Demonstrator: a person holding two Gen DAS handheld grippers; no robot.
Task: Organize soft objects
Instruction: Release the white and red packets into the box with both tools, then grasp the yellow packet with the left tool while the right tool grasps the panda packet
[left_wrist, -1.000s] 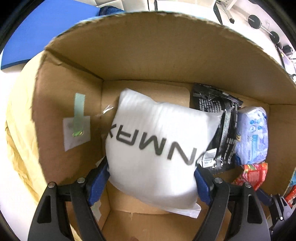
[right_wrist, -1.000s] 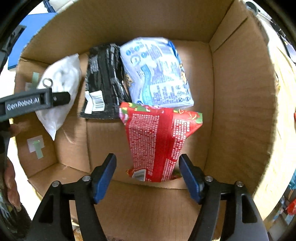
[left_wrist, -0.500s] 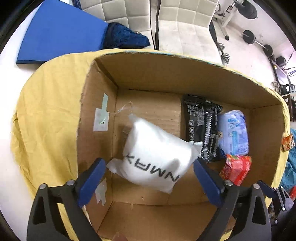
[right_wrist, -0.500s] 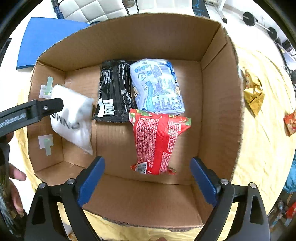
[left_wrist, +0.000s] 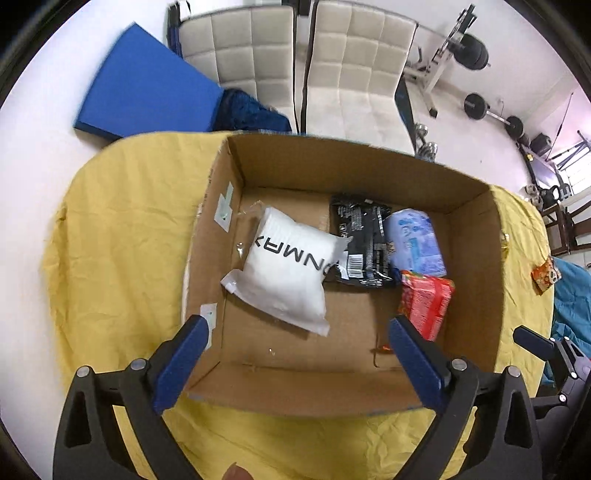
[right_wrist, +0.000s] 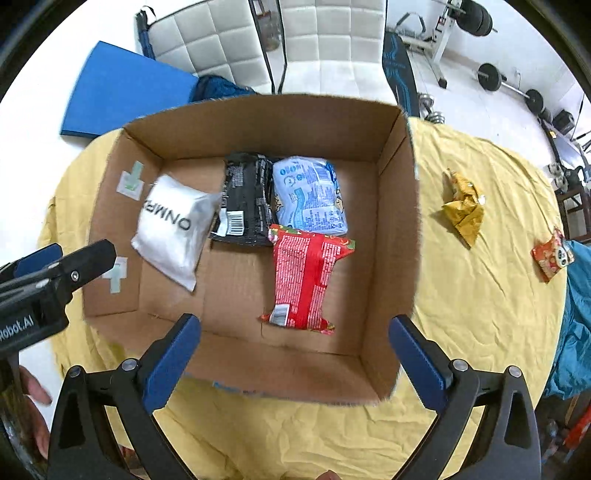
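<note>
An open cardboard box (left_wrist: 476, 258) (right_wrist: 395, 206) stands on a yellow cloth. Inside lie a white pouch with black letters (left_wrist: 288, 269) (right_wrist: 171, 221), a black packet (left_wrist: 364, 240) (right_wrist: 247, 199), a light blue packet (left_wrist: 415, 242) (right_wrist: 312, 194) and a red packet (left_wrist: 424, 304) (right_wrist: 308, 280). My left gripper (left_wrist: 295, 354) is open and empty above the box's near wall. My right gripper (right_wrist: 293, 350) is open and empty above the near wall too. A yellow packet (right_wrist: 461, 206) and a small red-orange packet (right_wrist: 552, 256) lie on the cloth right of the box.
The yellow cloth (left_wrist: 118, 236) (right_wrist: 480, 295) covers a round table. A blue mat (left_wrist: 144, 96) and two white padded chairs (left_wrist: 343, 70) stand beyond it. Gym weights (right_wrist: 517, 88) sit at the far right. A teal cloth (right_wrist: 580, 325) hangs at the right edge.
My left gripper opened, let the white pouch drop into the box, and rose. My right gripper opened wider off the red packet and also pulled up and back.
</note>
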